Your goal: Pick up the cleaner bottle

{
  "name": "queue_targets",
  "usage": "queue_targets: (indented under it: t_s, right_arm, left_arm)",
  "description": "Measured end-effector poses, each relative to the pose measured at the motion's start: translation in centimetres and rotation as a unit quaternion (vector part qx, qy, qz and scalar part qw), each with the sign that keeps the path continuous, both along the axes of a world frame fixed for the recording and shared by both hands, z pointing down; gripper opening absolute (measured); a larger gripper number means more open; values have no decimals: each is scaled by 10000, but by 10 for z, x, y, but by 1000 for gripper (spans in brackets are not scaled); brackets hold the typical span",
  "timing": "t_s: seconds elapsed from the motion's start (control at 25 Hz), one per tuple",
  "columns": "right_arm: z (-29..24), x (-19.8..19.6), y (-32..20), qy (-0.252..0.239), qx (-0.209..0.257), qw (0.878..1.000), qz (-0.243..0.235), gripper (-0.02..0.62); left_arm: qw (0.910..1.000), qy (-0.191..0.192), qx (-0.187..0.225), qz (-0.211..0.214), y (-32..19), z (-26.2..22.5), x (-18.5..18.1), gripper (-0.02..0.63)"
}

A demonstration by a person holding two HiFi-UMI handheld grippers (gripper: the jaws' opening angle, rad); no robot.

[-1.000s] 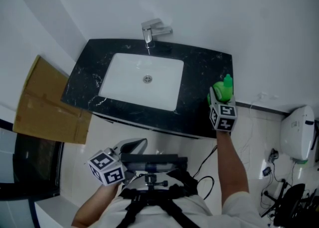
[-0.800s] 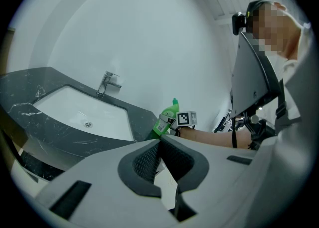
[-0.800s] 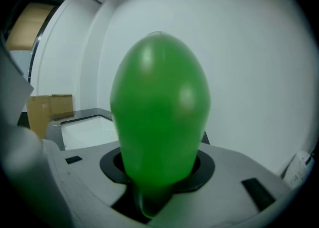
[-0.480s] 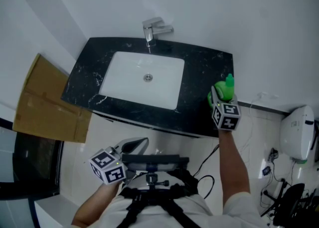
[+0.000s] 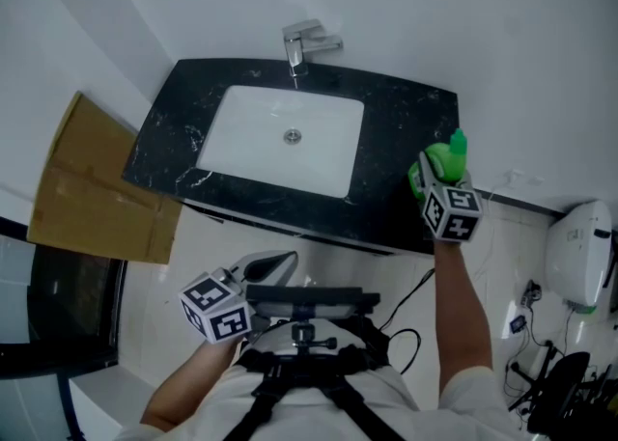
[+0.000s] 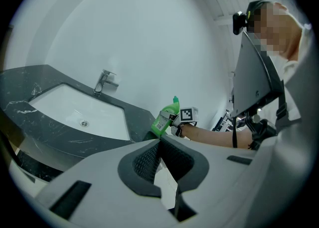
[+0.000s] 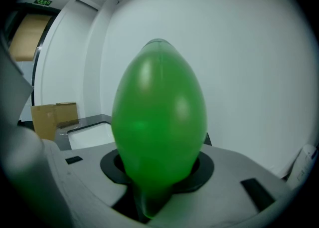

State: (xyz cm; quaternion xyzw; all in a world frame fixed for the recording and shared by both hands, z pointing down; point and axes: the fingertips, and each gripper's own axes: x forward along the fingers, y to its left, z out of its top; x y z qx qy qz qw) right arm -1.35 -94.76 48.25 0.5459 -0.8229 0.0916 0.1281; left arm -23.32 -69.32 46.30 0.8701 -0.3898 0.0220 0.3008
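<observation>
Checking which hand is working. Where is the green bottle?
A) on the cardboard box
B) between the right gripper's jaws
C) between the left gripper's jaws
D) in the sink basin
B: the right gripper view shows the cleaner bottle filling the gap between the closing jaws of the right gripper.

- left gripper point(image 6: 159, 141) in the foreground, grey jaws with dark pads, tips together, nothing between them
- black marbled counter point(image 6: 30, 122) at left, white sink point(image 6: 75, 107) set in it, chrome faucet point(image 6: 105, 81) behind the sink
- green cleaner bottle point(image 6: 171, 108) at the counter's far end, tilted, cap up
- right gripper point(image 6: 172, 119) at the bottle, marker cube point(image 6: 188, 114) behind it, jaws closing with the bottle between them
- person's forearm point(image 6: 214, 136) stretched out to it, dark straps point(image 6: 281, 107) on the chest at right
- plain white wall point(image 6: 149, 37) behind
</observation>
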Motion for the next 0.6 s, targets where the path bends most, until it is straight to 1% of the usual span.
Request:
queue_targets:
  t_s: [0.24, 0.6]
  right_arm:
    - [-18, -2, 10, 96, 49, 9997, -201, 161]
    - [-43, 3, 35, 283, 145, 9991, -283, 160]
  left_arm:
    - [10000, 54, 35, 43, 0, -1, 4, -8]
    - [9995, 183, 108, 216, -1, -2, 14, -8]
